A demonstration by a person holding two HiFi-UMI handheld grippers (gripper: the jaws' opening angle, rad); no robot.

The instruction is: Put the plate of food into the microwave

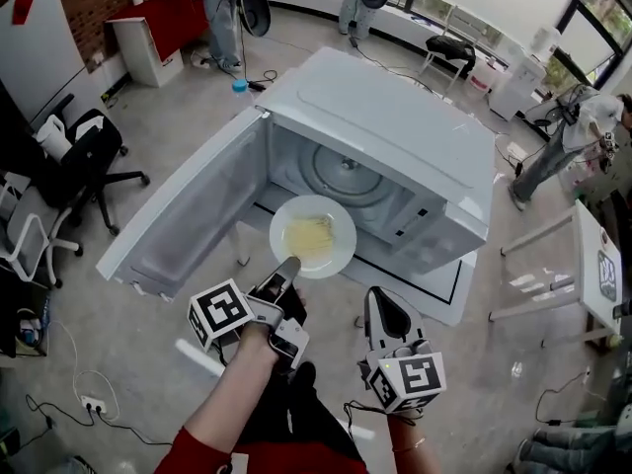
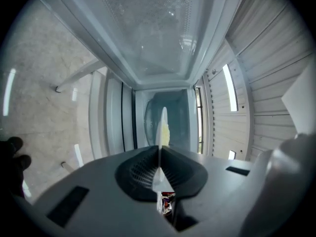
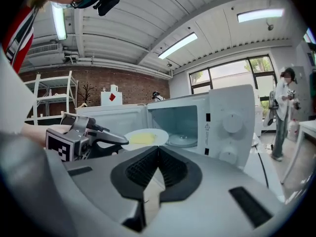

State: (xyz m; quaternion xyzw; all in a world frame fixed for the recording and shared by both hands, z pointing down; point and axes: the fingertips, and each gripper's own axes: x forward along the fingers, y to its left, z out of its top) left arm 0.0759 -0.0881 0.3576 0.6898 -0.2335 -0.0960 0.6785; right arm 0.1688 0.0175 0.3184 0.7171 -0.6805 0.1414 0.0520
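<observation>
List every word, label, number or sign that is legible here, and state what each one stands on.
No word or number is legible.
Microwave panel: a warning triangle; any print by it is too small.
Left cube, right cube: black square markers, no letters.
White board by the brick wall: a red diamond, no text.
Table at right: a dark logo, too blurred.

A white table (image 1: 442,292) with a thin black line near its edge carries the microwave (image 1: 395,126), which covers most of it; only a strip shows at the microwave's front right. Beneath lies grey concrete floor (image 1: 148,363), with a power strip (image 1: 92,403) at the microwave's near left.
</observation>
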